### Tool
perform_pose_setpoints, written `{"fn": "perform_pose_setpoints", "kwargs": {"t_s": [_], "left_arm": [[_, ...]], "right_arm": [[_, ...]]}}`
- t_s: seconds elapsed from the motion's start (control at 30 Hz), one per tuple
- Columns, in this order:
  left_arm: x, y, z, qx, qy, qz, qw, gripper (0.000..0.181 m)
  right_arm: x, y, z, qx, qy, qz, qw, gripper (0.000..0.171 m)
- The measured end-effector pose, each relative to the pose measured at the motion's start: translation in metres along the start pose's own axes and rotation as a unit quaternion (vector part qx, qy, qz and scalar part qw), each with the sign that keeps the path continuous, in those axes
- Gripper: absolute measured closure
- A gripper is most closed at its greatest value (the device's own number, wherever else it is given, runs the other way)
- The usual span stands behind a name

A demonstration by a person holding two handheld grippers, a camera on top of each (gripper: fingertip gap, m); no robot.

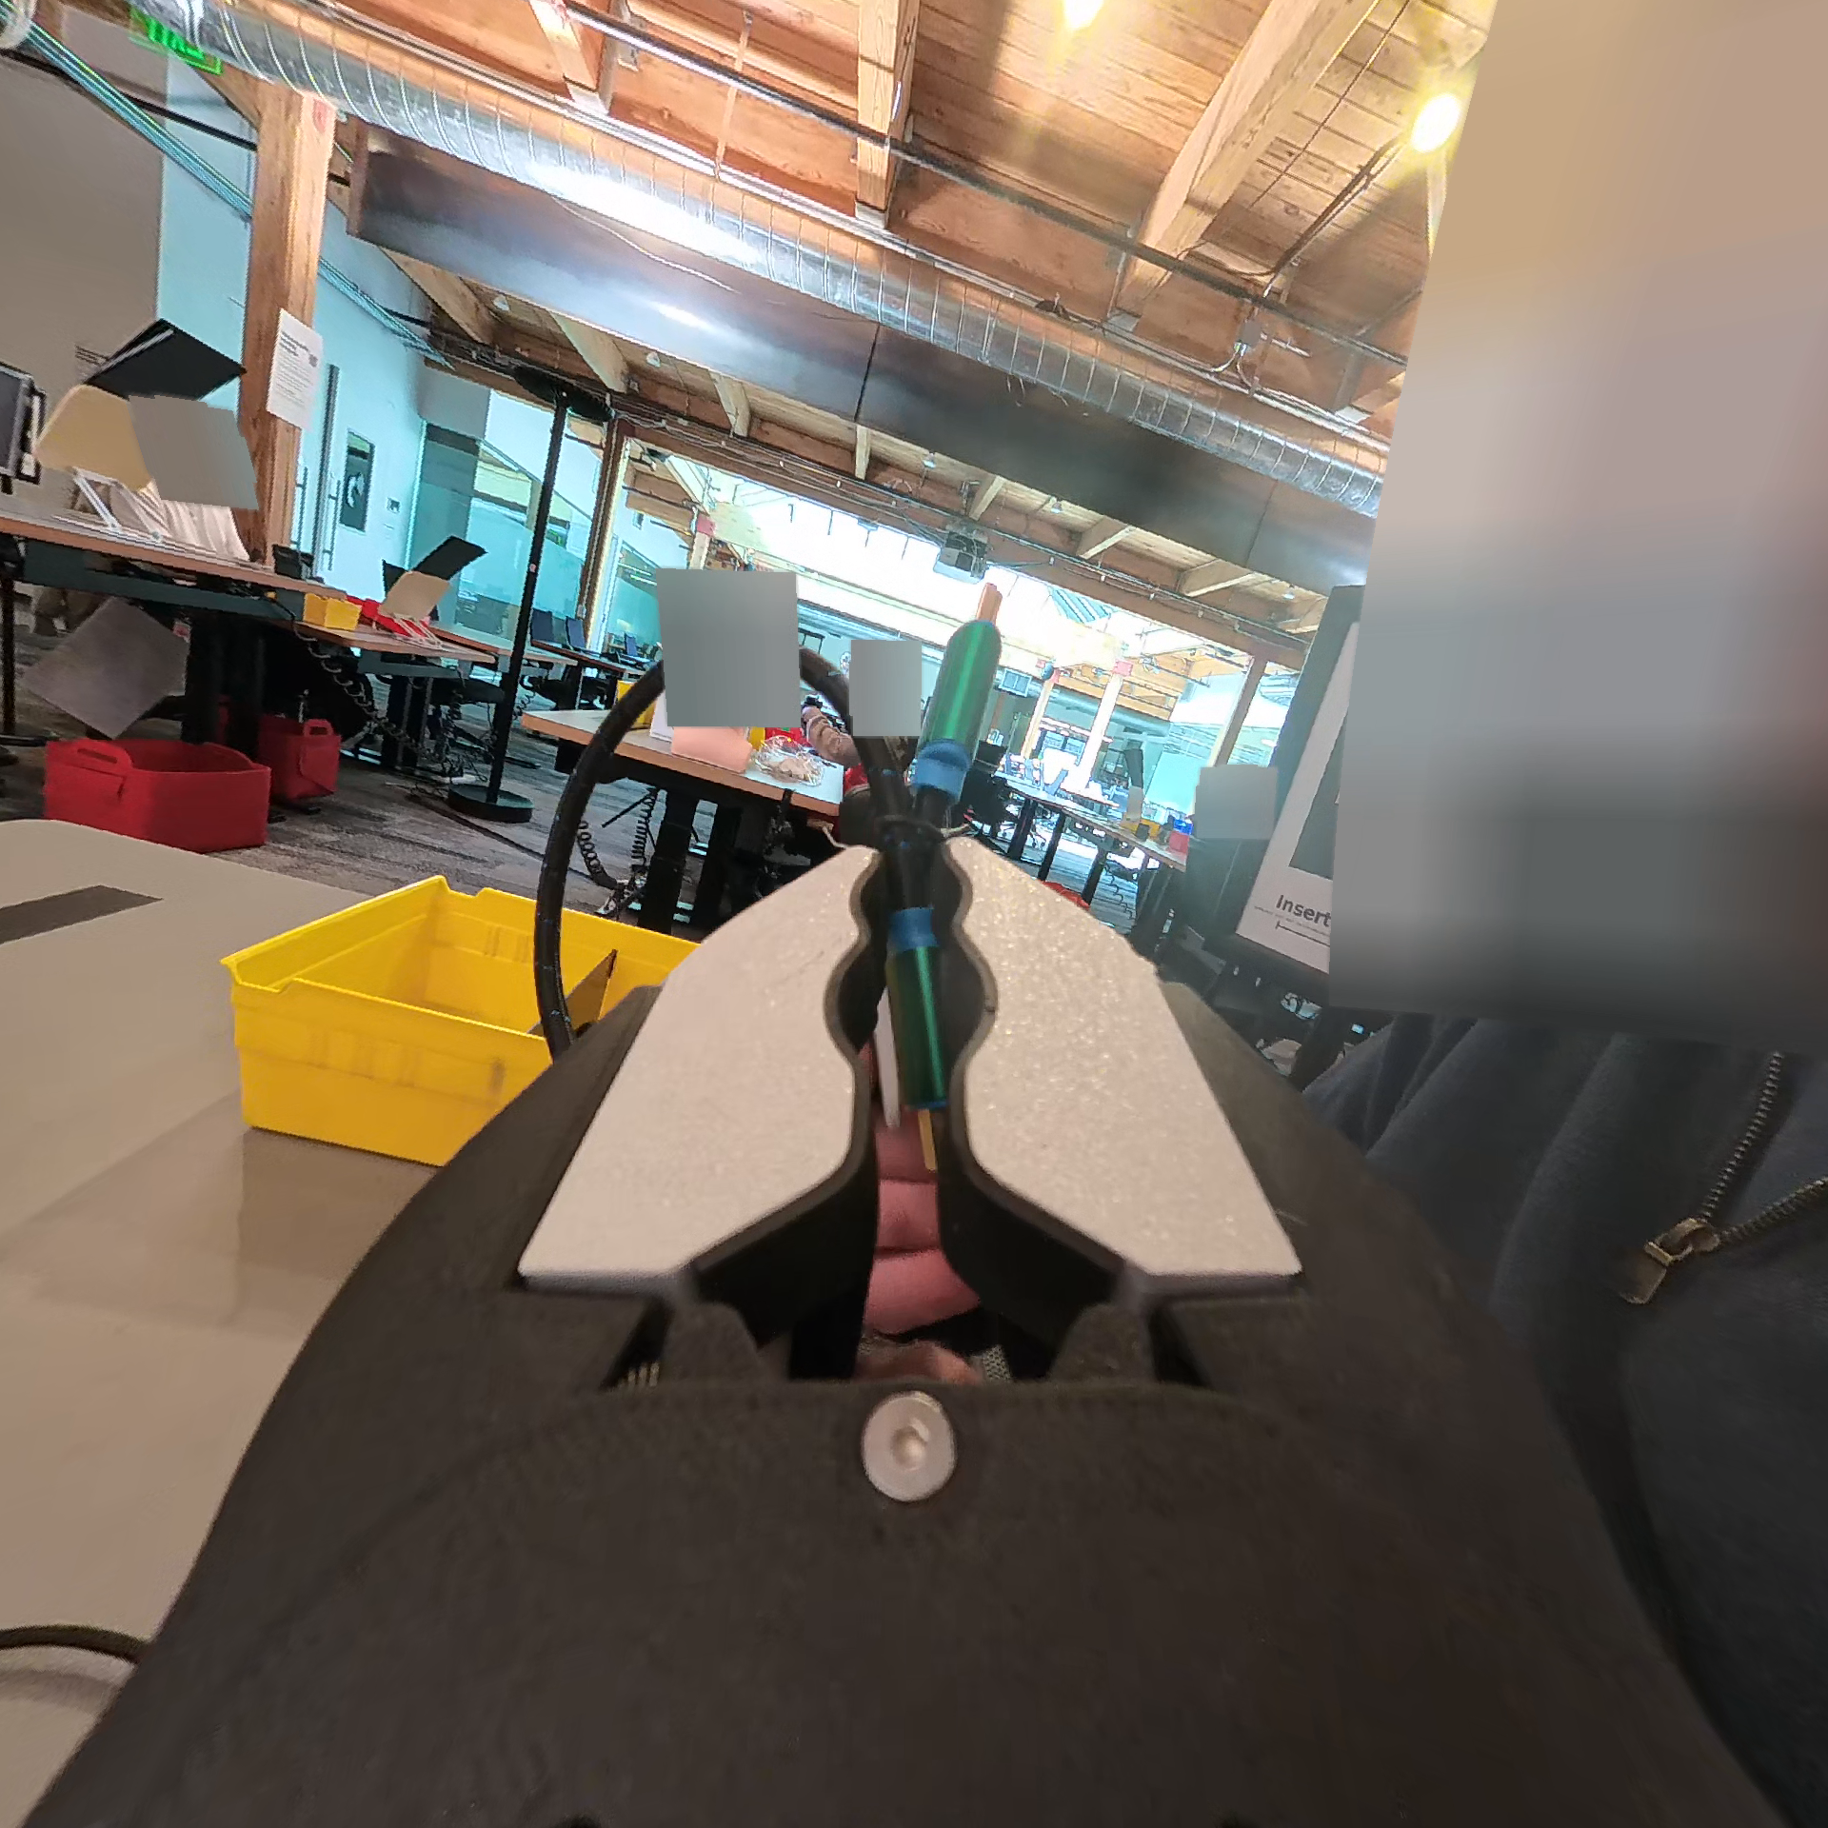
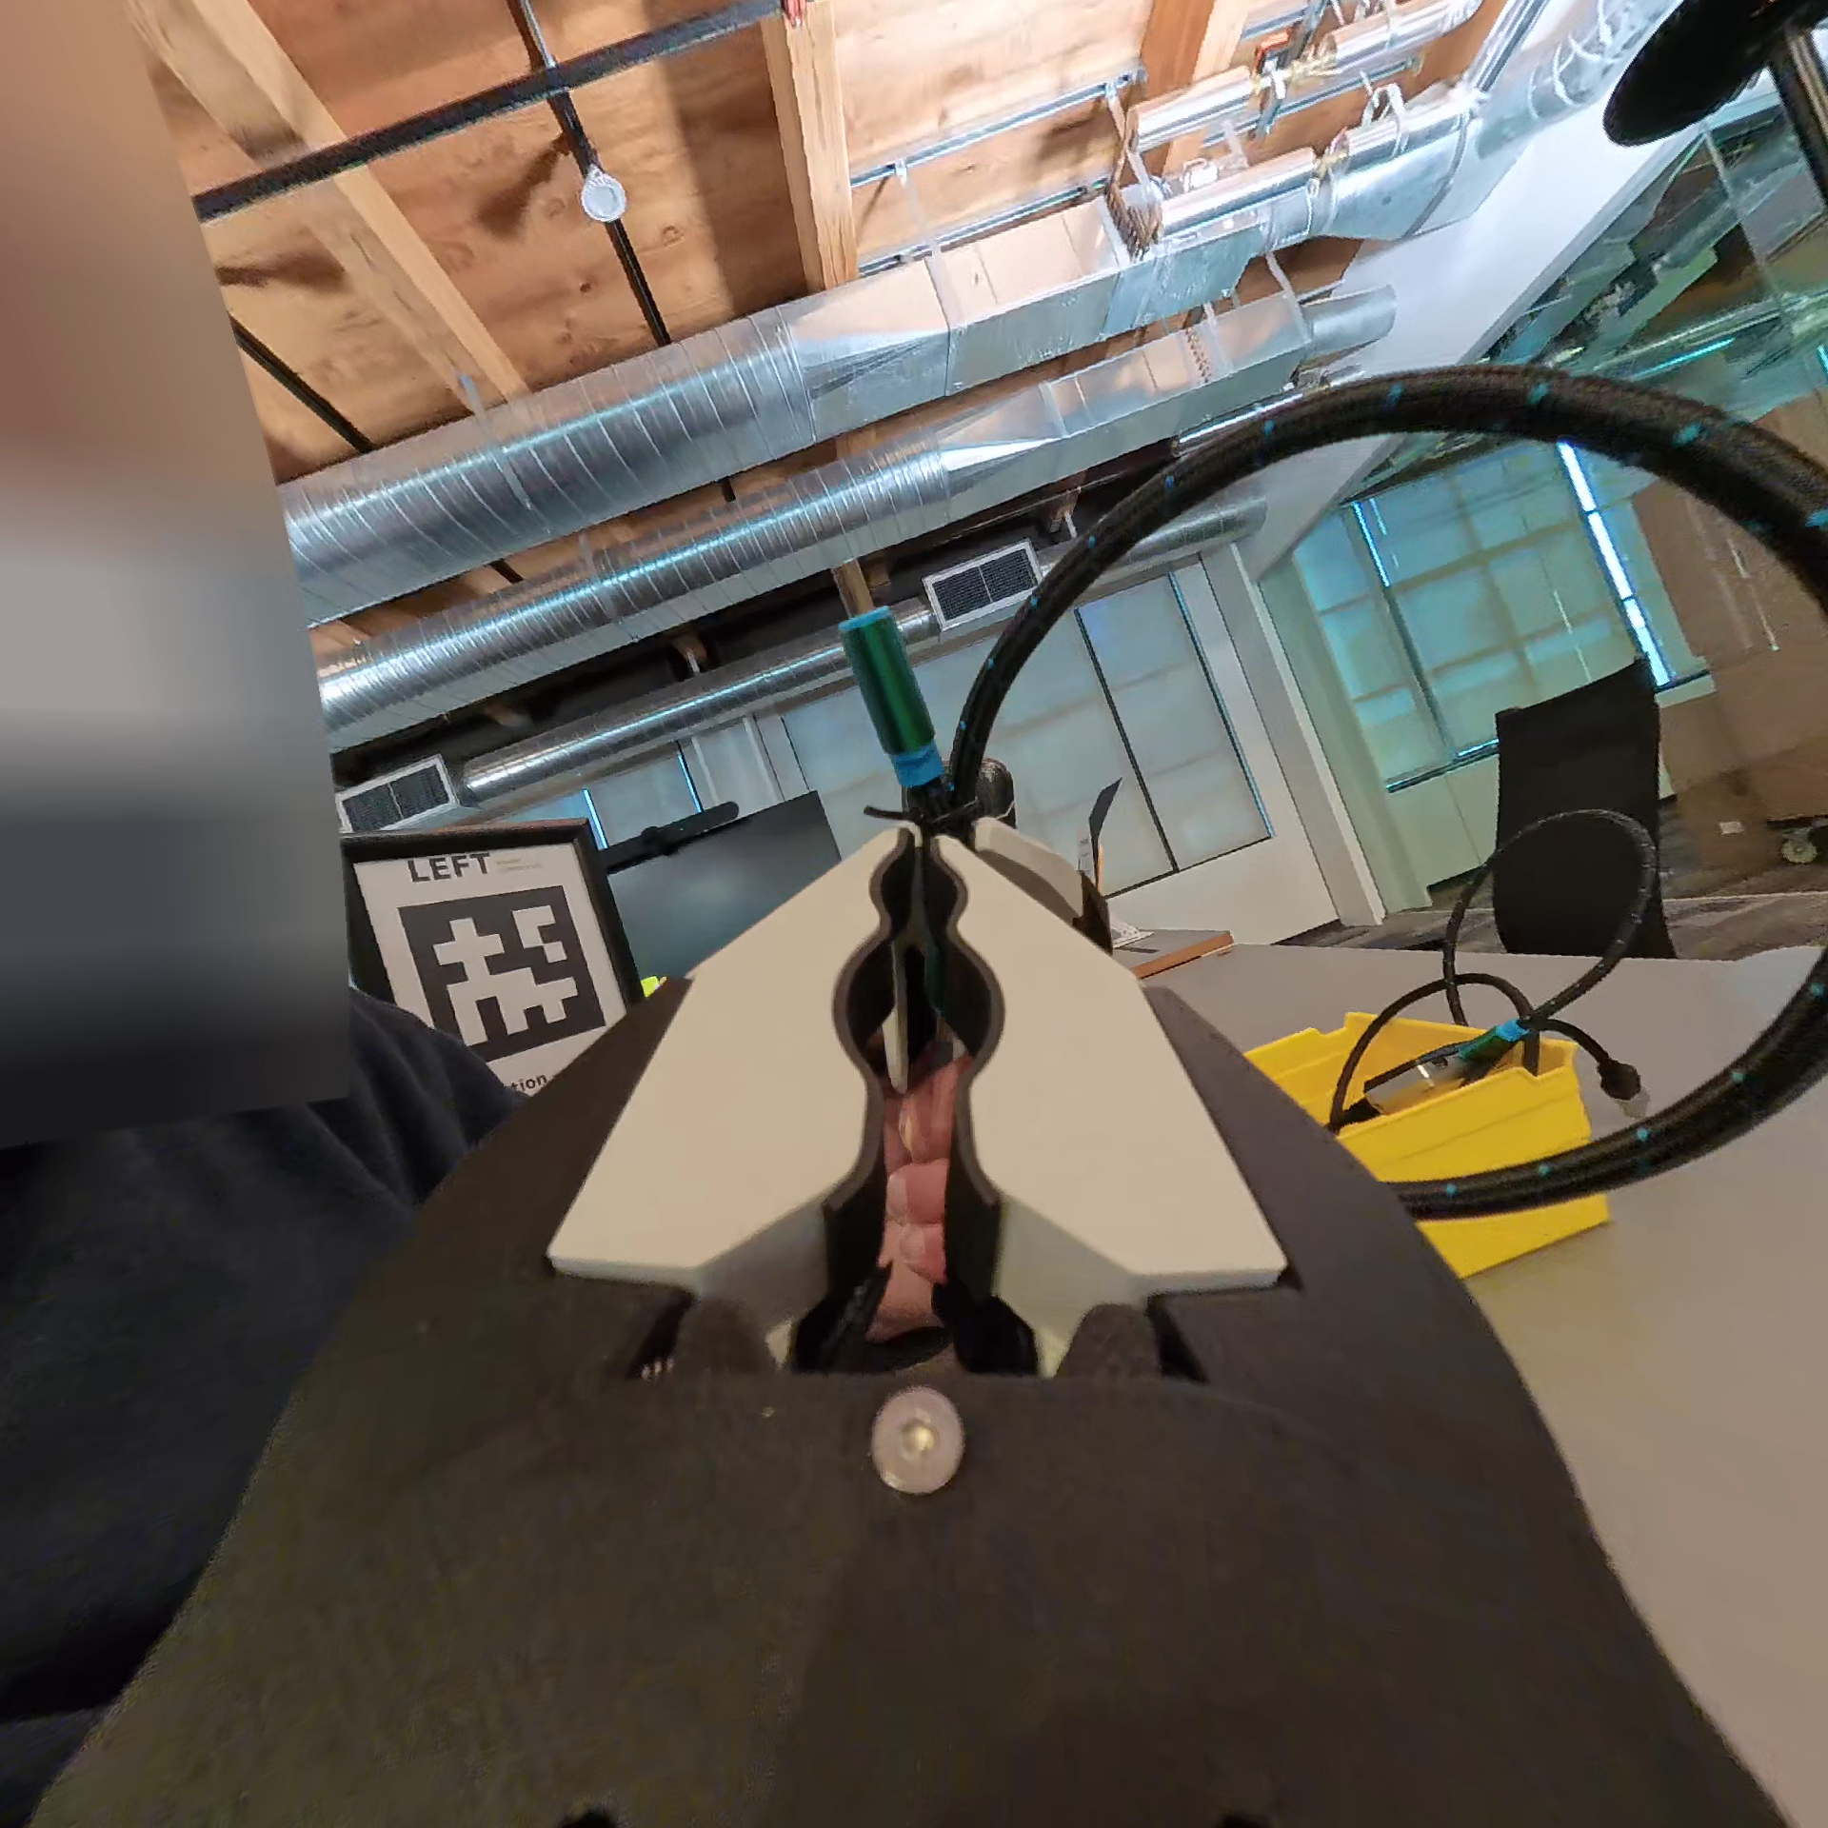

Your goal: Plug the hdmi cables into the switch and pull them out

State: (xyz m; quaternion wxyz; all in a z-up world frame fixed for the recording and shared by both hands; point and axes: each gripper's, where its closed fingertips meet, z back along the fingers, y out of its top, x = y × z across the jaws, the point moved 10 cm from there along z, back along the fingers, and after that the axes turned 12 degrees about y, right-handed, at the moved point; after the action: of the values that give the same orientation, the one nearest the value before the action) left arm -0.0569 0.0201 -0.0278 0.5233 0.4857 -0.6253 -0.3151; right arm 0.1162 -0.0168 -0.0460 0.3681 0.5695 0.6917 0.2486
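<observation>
In the left wrist view my left gripper (image 1: 915, 853) is shut on a green HDMI plug (image 1: 918, 1019) with blue tape, held lengthwise between the pads. A second green plug (image 1: 961, 683) sticks up past the fingertips, tied to the first by a black tie. The black braided cable (image 1: 559, 851) loops to the left. In the right wrist view my right gripper (image 2: 925, 841) is shut on the same bundle, with a thin green part (image 2: 935, 989) between its pads and a green plug (image 2: 883, 692) standing above the tips. The cable (image 2: 1236, 435) arcs to the right. The other gripper's white finger (image 2: 1029, 870) shows just behind.
A yellow bin (image 1: 396, 1029) stands on the grey table (image 1: 119, 1236). In the right wrist view the bin (image 2: 1484, 1157) holds a small grey box (image 2: 1424, 1078) and more black cables. A framed marker sign (image 2: 495, 950) and a person's dark jacket (image 1: 1602, 1236) are close by. Both grippers' tips are close together, under 4 cm apart.
</observation>
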Motion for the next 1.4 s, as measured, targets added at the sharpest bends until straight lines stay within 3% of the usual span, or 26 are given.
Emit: {"fn": "perform_pose_setpoints", "kwargs": {"t_s": [0.6, 1.4], "left_arm": [[0.0018, 0.0004, -0.0006, 0.003, 0.010, -0.016, 1.000, 0.174], [0.0040, 0.0004, -0.0021, -0.004, 0.007, -0.025, 1.000, 0.174]], "right_arm": [[0.0018, -0.0001, 0.0005, 0.050, 0.014, -0.020, 0.998, 0.170], [0.0022, 0.0051, 0.0057, 0.011, -0.004, -0.013, 1.000, 0.171]]}}
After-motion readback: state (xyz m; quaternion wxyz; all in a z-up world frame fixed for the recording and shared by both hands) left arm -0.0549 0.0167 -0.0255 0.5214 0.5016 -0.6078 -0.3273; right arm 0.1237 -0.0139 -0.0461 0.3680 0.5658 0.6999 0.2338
